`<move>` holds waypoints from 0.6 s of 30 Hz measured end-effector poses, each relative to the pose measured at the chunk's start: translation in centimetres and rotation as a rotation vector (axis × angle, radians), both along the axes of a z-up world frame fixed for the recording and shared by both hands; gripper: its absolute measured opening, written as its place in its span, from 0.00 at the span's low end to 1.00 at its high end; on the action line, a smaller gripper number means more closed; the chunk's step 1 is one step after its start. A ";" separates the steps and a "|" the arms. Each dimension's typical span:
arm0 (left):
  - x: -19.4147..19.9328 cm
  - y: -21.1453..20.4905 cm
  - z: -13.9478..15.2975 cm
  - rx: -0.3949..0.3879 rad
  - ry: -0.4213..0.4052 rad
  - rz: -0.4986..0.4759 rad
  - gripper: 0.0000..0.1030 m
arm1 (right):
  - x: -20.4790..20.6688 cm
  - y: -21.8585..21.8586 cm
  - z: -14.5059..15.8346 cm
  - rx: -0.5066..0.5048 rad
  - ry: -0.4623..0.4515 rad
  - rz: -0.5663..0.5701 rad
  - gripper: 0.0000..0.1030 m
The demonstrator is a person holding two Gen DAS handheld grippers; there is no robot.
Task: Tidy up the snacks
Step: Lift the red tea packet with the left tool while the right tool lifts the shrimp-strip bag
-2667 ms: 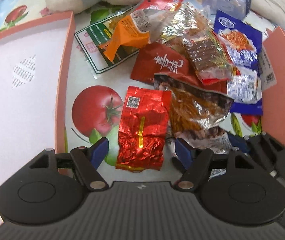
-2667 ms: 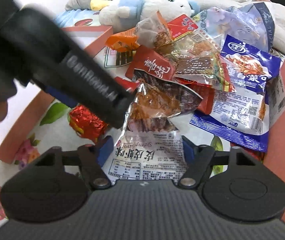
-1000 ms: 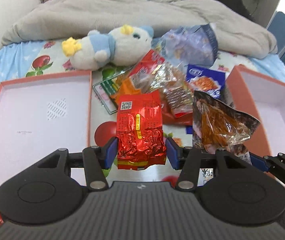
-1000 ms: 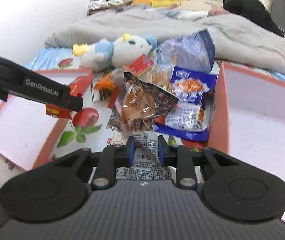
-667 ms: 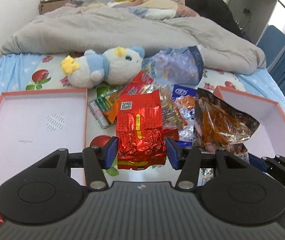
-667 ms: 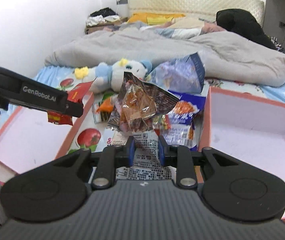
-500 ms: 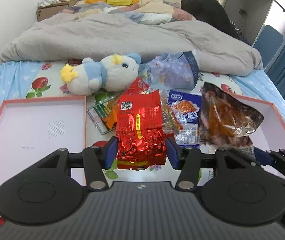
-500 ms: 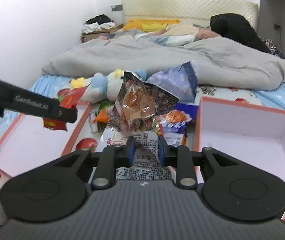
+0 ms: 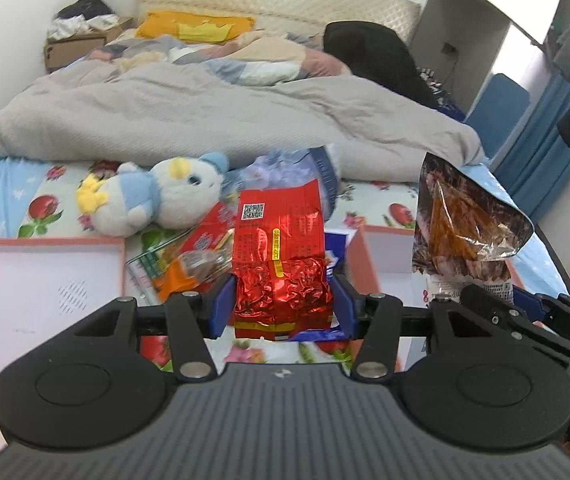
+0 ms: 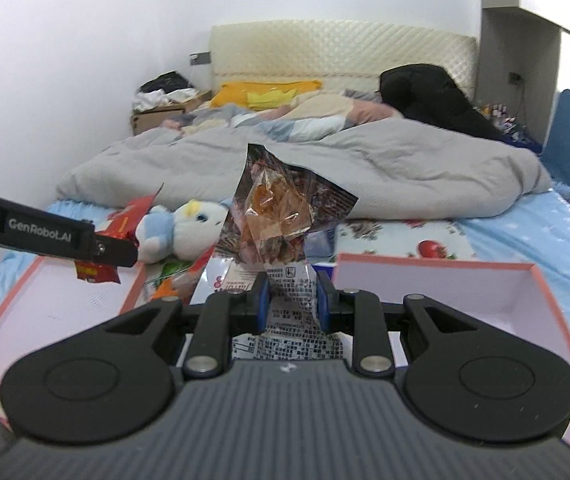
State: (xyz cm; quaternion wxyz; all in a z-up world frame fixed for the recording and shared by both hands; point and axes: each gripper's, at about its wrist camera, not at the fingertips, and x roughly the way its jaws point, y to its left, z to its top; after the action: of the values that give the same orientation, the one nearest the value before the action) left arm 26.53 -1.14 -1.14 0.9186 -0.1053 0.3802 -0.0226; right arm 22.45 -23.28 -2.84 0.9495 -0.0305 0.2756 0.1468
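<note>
Above the bed [image 9: 13, 200], crinkled red foil packet [image 9: 281, 264] pinched in the left gripper [image 9: 283, 308], clear snack bag [image 10: 281, 216] clamped in the right gripper [image 10: 292, 300], both pink-rimmed boxes [image 10: 437, 284] bare inside.

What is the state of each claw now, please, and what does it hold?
Left claw: closed on the red foil packet.
Right claw: closed on the clear snack bag.

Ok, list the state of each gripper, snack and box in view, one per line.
left gripper: shut on red foil packet
red foil packet: held up, sealed
right gripper: shut on clear snack bag
clear snack bag: held up, crumpled
left box: open, empty
right box: open, nothing visible inside
</note>
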 end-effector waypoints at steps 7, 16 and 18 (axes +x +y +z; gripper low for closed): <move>1.2 -4.0 1.6 -0.025 -0.035 -0.065 0.56 | 0.4 -3.1 1.0 -0.004 -0.025 -0.054 0.26; 3.9 -9.9 1.0 -0.031 -0.008 -0.138 0.56 | 1.4 -7.8 0.5 -0.003 -0.010 -0.130 0.26; 4.7 -11.4 0.2 -0.022 0.012 -0.150 0.56 | 1.9 -8.8 -0.1 -0.004 0.009 -0.150 0.26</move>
State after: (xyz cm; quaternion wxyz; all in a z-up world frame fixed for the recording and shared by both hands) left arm 31.25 -12.50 -0.91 0.9108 -0.0867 0.3923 -0.0951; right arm 24.40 -32.04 -2.96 0.9565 -0.0108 0.2818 0.0748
